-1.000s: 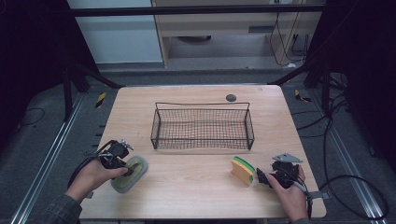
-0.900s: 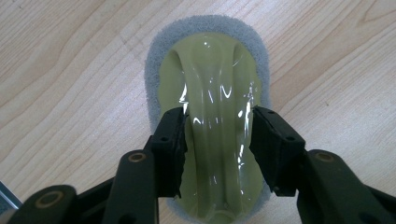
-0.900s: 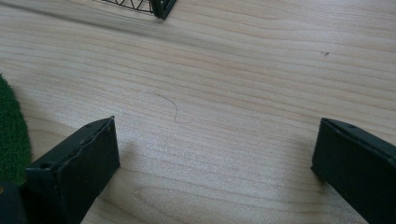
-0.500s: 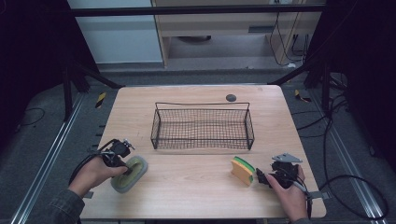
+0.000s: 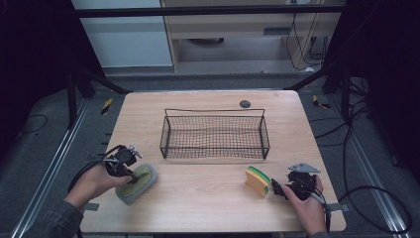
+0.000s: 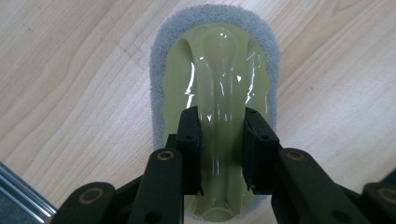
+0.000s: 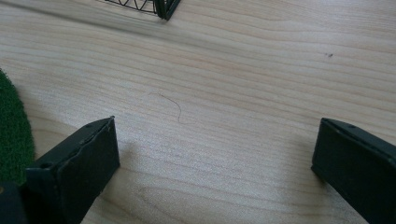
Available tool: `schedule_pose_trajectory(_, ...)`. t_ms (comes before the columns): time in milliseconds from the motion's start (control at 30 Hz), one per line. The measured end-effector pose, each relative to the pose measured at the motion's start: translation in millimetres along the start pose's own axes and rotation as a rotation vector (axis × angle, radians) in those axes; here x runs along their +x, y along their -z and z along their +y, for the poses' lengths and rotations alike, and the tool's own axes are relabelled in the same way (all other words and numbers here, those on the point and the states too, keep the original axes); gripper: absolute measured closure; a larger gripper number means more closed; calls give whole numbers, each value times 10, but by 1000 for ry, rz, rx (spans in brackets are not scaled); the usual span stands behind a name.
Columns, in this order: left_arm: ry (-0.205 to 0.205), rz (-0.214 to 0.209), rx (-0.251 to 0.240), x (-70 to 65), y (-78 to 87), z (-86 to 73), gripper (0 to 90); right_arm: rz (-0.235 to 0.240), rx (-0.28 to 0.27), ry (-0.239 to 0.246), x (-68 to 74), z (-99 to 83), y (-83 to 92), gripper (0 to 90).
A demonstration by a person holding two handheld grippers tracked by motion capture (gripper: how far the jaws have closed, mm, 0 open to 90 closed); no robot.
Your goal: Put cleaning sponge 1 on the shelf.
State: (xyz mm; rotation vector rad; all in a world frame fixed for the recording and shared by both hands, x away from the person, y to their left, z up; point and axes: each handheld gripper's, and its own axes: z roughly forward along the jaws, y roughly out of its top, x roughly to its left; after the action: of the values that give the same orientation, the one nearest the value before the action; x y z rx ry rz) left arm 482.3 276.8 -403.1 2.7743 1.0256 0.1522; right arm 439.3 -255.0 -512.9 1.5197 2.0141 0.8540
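Left hand-held gripper (image 6: 219,140) clamps scrubber handle (image 6: 219,88); right hand-held gripper (image 7: 215,163) gapes wide.

Wooden table (image 5: 208,198): basket (image 5: 214,134), two sponges (image 5: 258,181)

We see the wire basket (image 5: 214,134) at the middle of the worktop (image 5: 208,198). Nearer us, the scrubber pad (image 5: 136,177) lies to its front left and the sponge (image 5: 257,180) to its front right, both on the worktop, well apart.
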Motion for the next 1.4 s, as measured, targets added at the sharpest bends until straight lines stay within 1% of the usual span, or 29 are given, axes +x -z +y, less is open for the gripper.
schedule_pose_trajectory(33,-28,2,-6,-21,35,11,708,-1,1,2,0,0,0,8)
schedule_pose_trajectory(100,-60,-1,-11,-58,108,36,708,-2,2,1,2,0,0,8)
schedule_pose_trajectory(133,-94,6,-18,-86,160,60,708,-1,1,3,2,0,-1,8)
schedule_pose_trajectory(267,-145,0,-52,-132,317,146,708,-5,-2,1,8,1,-8,8)
schedule_pose_trajectory(467,-236,21,-82,-158,485,320,708,-3,-7,-3,15,-2,-8,8)
schedule_pose_trajectory(600,-290,44,-83,-181,570,441,709,-2,-8,-4,18,0,-10,8)
schedule_pose_trajectory(633,-320,55,-83,-206,603,504,709,-2,-7,-2,17,0,-10,8)
schedule_pose_trajectory(667,-320,55,-83,-206,603,504,709,-2,-7,-2,17,0,-10,8)
schedule_pose_trajectory(700,-347,66,-81,-233,633,571,709,-2,-7,-2,18,1,-11,8)
schedule_pose_trajectory(767,-353,69,-82,-243,641,597,709,-2,-7,-3,19,1,-10,8)
schedule_pose_trajectory(833,-379,93,-79,-267,652,687,709,-1,-7,-2,19,2,-11,8)
schedule_pose_trajectory(900,-398,106,-79,-281,658,748,709,-1,-6,-4,21,3,-11,8)
schedule_pose_trajectory(1000,-415,134,-84,-306,670,839,710,-2,-6,0,20,2,-13,8)
schedule_pose_trajectory(1033,-431,147,-83,-321,683,879,710,-2,-6,1,19,2,-13,8)
schedule_pose_trajectory(1067,-438,162,-89,-337,691,908,709,-3,-7,2,19,2,-14,8)
schedule_pose_trajectory(1133,-466,196,-93,-380,704,965,710,-2,-7,0,20,2,-13,8)
schedule_pose_trajectory(1167,-482,204,-106,-415,719,1012,710,-2,-7,0,21,2,-14,8)
schedule_pose_trajectory(1200,-482,204,-106,-415,719,1012,710,-2,-7,0,21,2,-14,8)
schedule_pose_trajectory(1267,-499,209,-123,-458,746,1068,710,-2,-7,3,19,3,-14,8)
schedule_pose_trajectory(1400,-534,250,-128,-527,777,1151,710,-2,-7,2,21,4,-15,8)
